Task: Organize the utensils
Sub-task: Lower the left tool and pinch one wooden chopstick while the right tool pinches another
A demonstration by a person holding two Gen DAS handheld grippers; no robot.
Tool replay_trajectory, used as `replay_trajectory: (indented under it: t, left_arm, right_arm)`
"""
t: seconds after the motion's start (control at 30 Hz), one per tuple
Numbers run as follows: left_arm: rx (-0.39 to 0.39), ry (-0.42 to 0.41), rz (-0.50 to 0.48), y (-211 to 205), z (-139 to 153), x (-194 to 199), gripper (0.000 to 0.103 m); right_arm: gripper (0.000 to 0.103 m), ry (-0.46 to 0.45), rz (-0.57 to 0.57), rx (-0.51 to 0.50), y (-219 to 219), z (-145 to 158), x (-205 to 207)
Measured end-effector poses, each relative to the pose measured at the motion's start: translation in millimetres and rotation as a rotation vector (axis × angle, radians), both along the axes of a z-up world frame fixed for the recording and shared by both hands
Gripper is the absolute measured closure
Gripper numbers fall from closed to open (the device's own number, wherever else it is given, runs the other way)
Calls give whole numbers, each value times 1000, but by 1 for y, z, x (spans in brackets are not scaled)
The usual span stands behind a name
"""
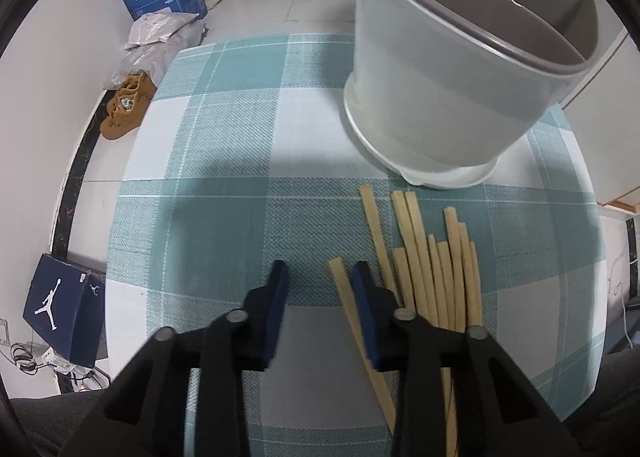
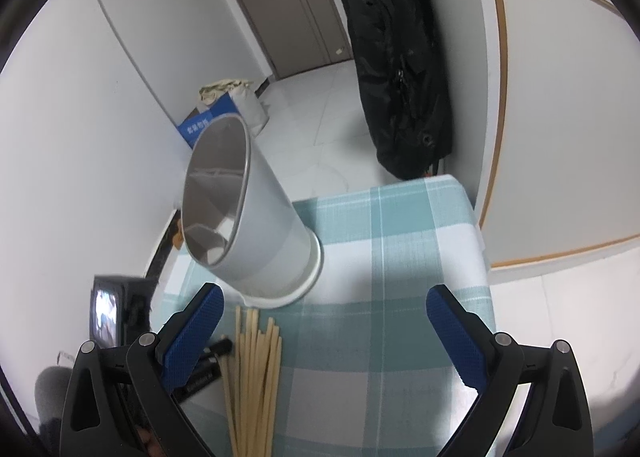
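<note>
The chopsticks (image 1: 432, 277) lie in a loose bundle on the checked tablecloth (image 1: 240, 177), just in front of the gray holder (image 1: 460, 77), which stands upright on its white base at the far side of the table. Their long axis runs roughly toward the holder, near ends toward the person, far ends just short of the base w/o touching it.

Left gripper (image 1: 320, 277) is the nearer one: jaws partly apart, nothing clamped. One stray chopstick (image 1: 352, 317) lies angled away from the rest, and it runs under/beside the right-hand finger, partly in the gap. The main bundle sits just to the right of that finger, outside the gap. So the pick probably turns on a small shift to the right, w/ the jaws closing across the sticks' length, not along it.

Right gripper (image 2: 324, 317) is wide apart and empty, above the cloth. In its view the bundle (image 2: 252, 369) lies toward its left finger, holder (image 2: 248, 213) beyond.

Hard to tell:
- Near ends of the sticks are hidden under the left gripper's body; exact count unclear.
- Whether the stray stick touches the finger pad: can't say.
- Holder has an inner divider, and its bottom isn't visible, so contents unknown.
- Dark thing near the right gripper's left finger is prob. the other gripper, not certain.
</note>
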State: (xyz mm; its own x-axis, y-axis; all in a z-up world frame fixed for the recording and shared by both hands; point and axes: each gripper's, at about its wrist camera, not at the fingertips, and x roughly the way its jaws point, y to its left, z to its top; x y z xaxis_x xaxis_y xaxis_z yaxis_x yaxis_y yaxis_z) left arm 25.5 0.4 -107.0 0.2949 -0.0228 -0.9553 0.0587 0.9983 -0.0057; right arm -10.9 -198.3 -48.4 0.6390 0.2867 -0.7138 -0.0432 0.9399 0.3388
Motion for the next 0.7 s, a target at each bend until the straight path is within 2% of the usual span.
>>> replay_trajectory:
  t: [0.07, 0.17, 0.23, 0.27, 0.4, 0.47, 0.63, 0.7]
  left_arm:
    - [1, 5, -16, -1, 0, 3, 95]
    - [-1, 9, -20, -1, 0, 4, 99]
    - [-36, 22, -14, 4, 0, 8, 100]
    - [-67, 26, -13, 7, 1, 8, 100]
    - [-117, -18, -17, 14, 12, 8, 100]
    - [-161, -42, -17, 18, 21, 5, 100]
    - [-270, -94, 6, 33, 41, -1, 100]
    - [-290, -122, 16, 36, 48, -1, 100]
  right_arm:
    - [1, 32, 27, -9, 4, -7, 1]
    - [5, 76, 49, -15, 9, -19, 0]
    - [8, 117, 76, -28, 15, -31, 1]
    - [13, 134, 88, -34, 17, -36, 0]
    - [22, 187, 125, -35, 24, -56, -1]
    - [34, 198, 160, -28, 30, -63, -1]
    - [36, 204, 208, -75, 49, -77, -2]
    - [37, 199, 229, -69, 56, -79, -3]
